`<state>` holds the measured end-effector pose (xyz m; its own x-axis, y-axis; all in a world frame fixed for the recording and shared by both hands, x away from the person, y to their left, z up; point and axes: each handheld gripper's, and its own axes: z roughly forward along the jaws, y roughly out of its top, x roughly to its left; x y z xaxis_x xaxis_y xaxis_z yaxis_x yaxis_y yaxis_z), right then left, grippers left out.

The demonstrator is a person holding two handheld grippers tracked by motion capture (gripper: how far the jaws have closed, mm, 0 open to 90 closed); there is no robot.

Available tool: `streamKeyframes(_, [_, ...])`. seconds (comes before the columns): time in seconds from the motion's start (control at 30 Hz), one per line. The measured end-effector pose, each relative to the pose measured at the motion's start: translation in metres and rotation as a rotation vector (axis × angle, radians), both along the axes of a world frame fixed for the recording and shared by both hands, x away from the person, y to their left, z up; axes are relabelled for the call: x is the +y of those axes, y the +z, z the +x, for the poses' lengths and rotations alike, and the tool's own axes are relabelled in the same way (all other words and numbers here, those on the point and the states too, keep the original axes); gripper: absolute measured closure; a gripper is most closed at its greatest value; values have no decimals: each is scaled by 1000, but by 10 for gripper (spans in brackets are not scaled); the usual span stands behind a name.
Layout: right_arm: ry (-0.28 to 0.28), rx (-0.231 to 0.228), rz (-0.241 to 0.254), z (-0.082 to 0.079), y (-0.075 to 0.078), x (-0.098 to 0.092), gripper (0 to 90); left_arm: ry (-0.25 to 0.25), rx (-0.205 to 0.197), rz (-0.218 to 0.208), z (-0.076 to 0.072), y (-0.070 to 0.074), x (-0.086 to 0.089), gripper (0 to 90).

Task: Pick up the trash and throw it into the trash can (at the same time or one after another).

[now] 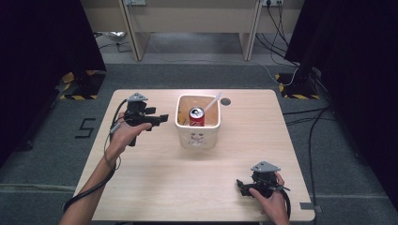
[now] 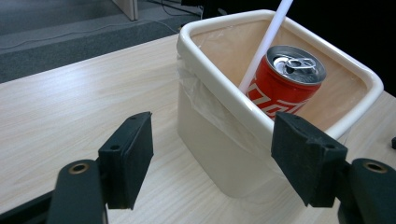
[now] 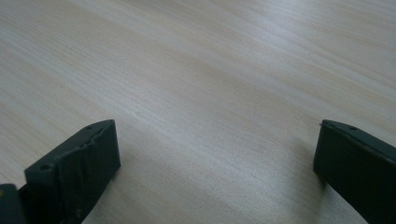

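Clearly the left claw point(image 1: 162, 117) is the nearer one: its jaws are spread wide and empty, just beside the white bin point(image 1: 197, 139) mid-surface, which lies straight ahead with the red can point(image 1: 196, 117) upright inside. The right claw point(image 1: 240, 185), also wide, is held well apart.

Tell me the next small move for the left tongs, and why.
Probably draw the left tongs back from the bin. They stand open and empty beside it, while the red can and white straw already sit inside.
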<state>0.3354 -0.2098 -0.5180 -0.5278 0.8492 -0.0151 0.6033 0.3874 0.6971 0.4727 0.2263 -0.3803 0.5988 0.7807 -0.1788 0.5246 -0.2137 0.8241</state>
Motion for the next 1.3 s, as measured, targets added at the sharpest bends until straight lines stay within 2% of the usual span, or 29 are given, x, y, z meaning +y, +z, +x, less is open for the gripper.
streamKeyframes(0.5, [1, 1, -2, 0, 0, 0, 8, 8, -5, 15, -19, -26, 9, 290])
streamKeyframes(0.9, [1, 0, -2, 0, 0, 0, 8, 12, -22, 47, -35, -42, 10, 290])
streamKeyframes(1.3, [2, 0, -2, 0, 0, 0, 8, 2, -15, 67, -52, -64, 9, 290])
